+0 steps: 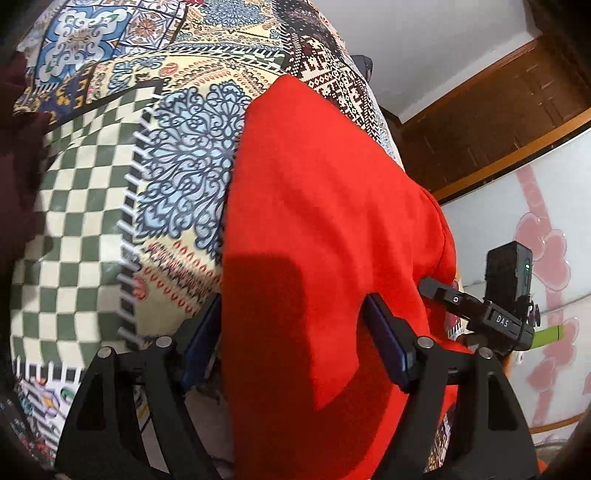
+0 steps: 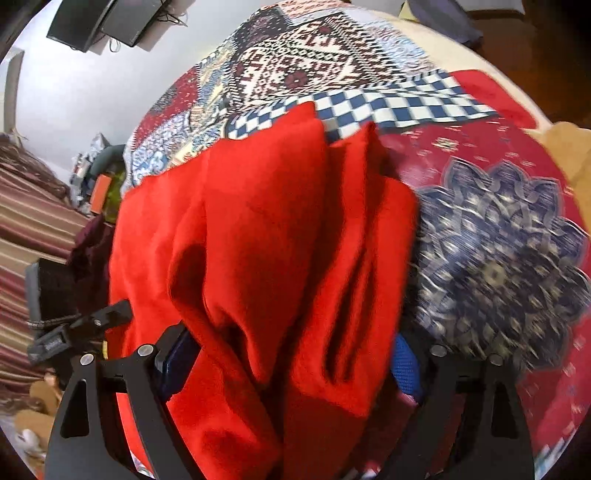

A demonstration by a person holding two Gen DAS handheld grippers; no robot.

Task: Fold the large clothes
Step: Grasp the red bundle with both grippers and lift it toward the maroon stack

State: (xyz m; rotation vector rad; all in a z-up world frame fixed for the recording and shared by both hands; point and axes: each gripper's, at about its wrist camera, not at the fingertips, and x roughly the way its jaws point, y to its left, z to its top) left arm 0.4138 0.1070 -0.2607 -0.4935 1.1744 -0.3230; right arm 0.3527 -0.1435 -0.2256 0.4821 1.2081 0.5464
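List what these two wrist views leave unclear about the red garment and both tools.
- Red garment: its type and full outline; the lower part runs off the bottom edge in both wrist views.
- Left tool: whether the pads press the cloth; the garment fills the gap between the fingers.
- Right tool: the same; bunched folds cover the inner pad faces, and motion blur smears the view.
- Patterned bedspread: whatever lies beneath the garment.

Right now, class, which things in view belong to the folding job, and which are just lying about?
Belonging to the job:
- red garment
- left gripper, jaws wide, garment between them
- right gripper, jaws wide, garment between them

Lying about:
- patterned bedspread
- maroon cloth
- black boxes on the wall
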